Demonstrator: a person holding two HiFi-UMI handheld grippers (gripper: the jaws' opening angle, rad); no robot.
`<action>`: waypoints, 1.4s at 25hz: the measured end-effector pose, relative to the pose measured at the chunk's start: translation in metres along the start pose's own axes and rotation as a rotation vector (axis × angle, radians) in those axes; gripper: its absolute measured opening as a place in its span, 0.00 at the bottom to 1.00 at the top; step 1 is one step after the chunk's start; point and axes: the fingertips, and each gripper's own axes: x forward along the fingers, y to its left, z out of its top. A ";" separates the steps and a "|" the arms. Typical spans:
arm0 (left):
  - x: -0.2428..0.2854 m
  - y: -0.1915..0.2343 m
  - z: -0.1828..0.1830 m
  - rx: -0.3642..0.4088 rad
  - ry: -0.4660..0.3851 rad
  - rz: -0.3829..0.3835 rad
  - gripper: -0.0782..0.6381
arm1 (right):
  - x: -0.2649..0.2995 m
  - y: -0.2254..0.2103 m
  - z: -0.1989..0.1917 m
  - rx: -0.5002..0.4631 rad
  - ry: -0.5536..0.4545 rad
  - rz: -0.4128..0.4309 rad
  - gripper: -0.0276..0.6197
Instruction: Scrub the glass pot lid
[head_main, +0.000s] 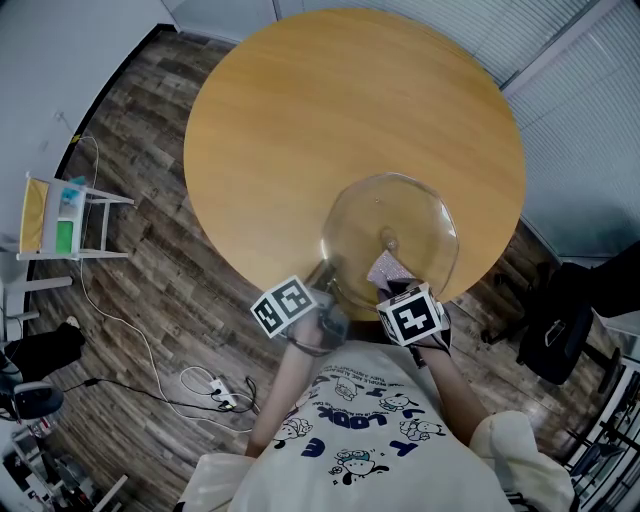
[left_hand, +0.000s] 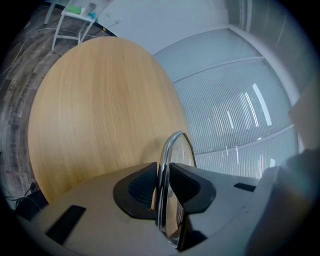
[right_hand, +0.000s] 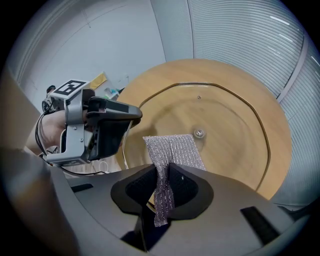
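Left tongs (left_hand: 161, 172) hide the glass lid's (left_hand: 179, 150) lower rim.

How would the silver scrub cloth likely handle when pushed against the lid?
Probably floppy: the cloth creases where the right gripper pinches it. Likely light, being thin mesh. Its rough weave should drag, not slip, on the lid.

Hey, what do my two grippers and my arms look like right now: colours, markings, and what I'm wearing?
The left gripper and right gripper look alike: a smooth grey body ending in black, rounded tongs with textured inner pads. The left one's cube and the right one's cube are white with black square markers. You're wearing a white T-shirt with a blue cartoon print; no sleeves cover your forearms.
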 end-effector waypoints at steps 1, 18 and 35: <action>0.000 0.000 0.000 -0.001 0.000 0.000 0.21 | 0.001 0.002 0.001 0.000 -0.001 0.005 0.16; 0.002 0.001 -0.002 -0.012 0.011 -0.001 0.21 | 0.006 0.025 0.015 0.025 -0.025 0.081 0.16; 0.002 0.003 -0.002 -0.023 0.023 -0.004 0.21 | 0.015 0.038 0.036 0.094 -0.061 0.148 0.16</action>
